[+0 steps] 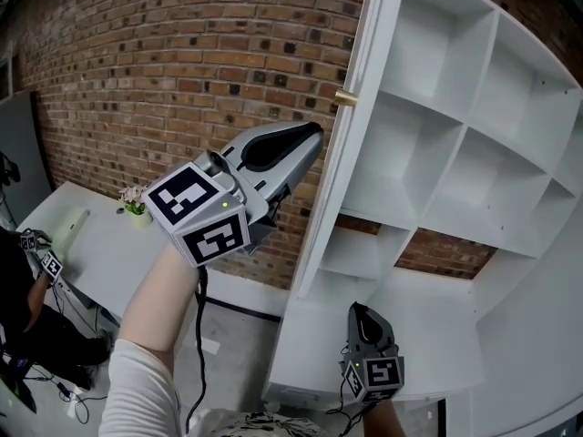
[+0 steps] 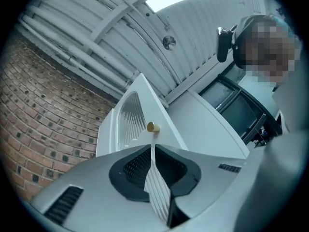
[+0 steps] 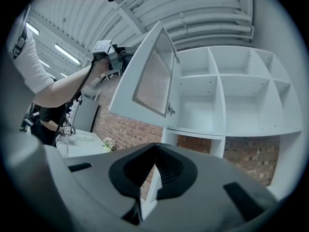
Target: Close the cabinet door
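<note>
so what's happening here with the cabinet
A person holds a gripper in each hand in front of a white cabinet whose door stands wide open. The left gripper is raised beside the door's edge, just below its gold knob, jaws together on nothing. The right gripper hangs low by the cabinet's base, also shut and empty.

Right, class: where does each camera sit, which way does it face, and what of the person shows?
Head view: on the person's head, facing the open cabinet door and shelves; shows the raised left arm and left tool, and the right tool below.
Left gripper view: on the left tool, tilted up at the door's knob and the ceiling; shows its shut jaws.
Right gripper view: on the right tool, facing the shelves; shows the left arm.
Shared: all three see the door.
</note>
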